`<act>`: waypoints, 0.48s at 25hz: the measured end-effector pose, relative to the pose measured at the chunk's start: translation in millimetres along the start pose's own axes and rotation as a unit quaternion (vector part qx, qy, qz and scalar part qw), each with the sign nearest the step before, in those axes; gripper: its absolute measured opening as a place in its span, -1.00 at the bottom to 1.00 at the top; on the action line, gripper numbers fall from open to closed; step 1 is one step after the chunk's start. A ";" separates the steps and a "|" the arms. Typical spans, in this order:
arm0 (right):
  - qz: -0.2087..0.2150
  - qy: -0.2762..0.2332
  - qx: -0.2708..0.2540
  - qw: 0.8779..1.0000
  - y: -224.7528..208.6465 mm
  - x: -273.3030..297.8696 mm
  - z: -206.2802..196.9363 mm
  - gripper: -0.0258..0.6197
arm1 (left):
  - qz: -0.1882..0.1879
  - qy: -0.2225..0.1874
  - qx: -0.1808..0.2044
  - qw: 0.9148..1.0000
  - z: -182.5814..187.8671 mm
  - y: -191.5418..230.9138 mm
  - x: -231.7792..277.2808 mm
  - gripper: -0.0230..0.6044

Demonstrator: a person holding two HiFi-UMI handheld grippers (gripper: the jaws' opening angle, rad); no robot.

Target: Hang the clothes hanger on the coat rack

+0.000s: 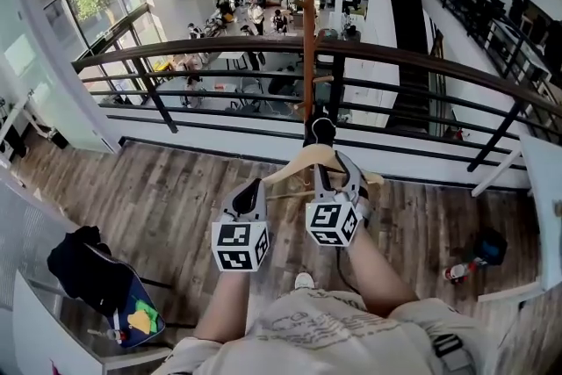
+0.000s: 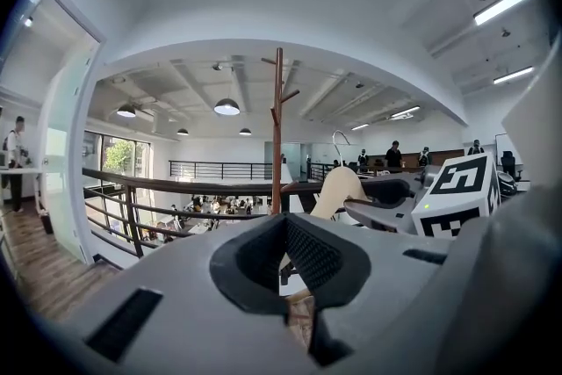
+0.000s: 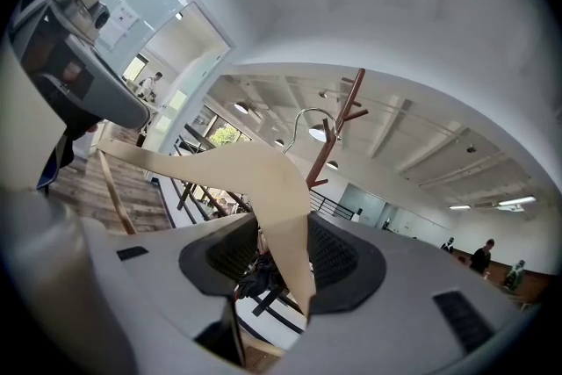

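A pale wooden clothes hanger [image 1: 299, 164] with a metal hook is held level in front of me, and my right gripper [image 1: 338, 164] is shut on it near its middle. In the right gripper view the hanger [image 3: 255, 176] runs between the dark pads, with its hook [image 3: 307, 120] curving up towards the brown coat rack [image 3: 341, 127]. The coat rack [image 1: 307, 22] stands just ahead by the railing, its pegs high up. My left gripper [image 1: 255, 187] hovers beside the hanger's left arm, shut and empty. From the left gripper view [image 2: 285, 224] the rack [image 2: 277, 127] and hanger [image 2: 338, 189] both show.
A dark metal railing [image 1: 263, 53] crosses right behind the rack, with a drop to a lower floor beyond it. A chair with dark cloth [image 1: 88, 268] stands at the lower left. A white table [image 1: 544, 189] and a bottle [image 1: 457, 270] are on the right.
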State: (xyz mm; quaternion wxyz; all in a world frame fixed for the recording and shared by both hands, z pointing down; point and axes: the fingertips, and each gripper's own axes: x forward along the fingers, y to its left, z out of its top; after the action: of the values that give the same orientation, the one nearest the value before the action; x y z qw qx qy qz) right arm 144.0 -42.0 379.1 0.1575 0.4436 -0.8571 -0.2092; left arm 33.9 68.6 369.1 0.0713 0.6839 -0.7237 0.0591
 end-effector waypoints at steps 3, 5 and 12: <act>0.005 0.003 0.002 1.000 -10.3 35.2 0.7 -0.38 | 0.001 0.009 -0.003 1.000 10.2 10.8 34.4 -0.91; 0.008 0.002 0.005 1.000 -10.3 59.4 -2.6 -0.38 | 0.000 0.013 -0.007 1.000 9.9 20.5 57.7 -0.91; 0.017 -0.003 0.004 1.000 -5.1 116.4 8.0 -0.38 | -0.003 0.013 -0.006 1.000 23.5 47.3 103.2 -0.91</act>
State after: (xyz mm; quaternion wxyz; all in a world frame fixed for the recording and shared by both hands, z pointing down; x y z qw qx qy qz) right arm 79.1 -139.1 379.5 0.1564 0.4287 -0.8659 -0.2047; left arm -19.5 -34.2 365.5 0.0850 0.6845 -0.7213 0.0633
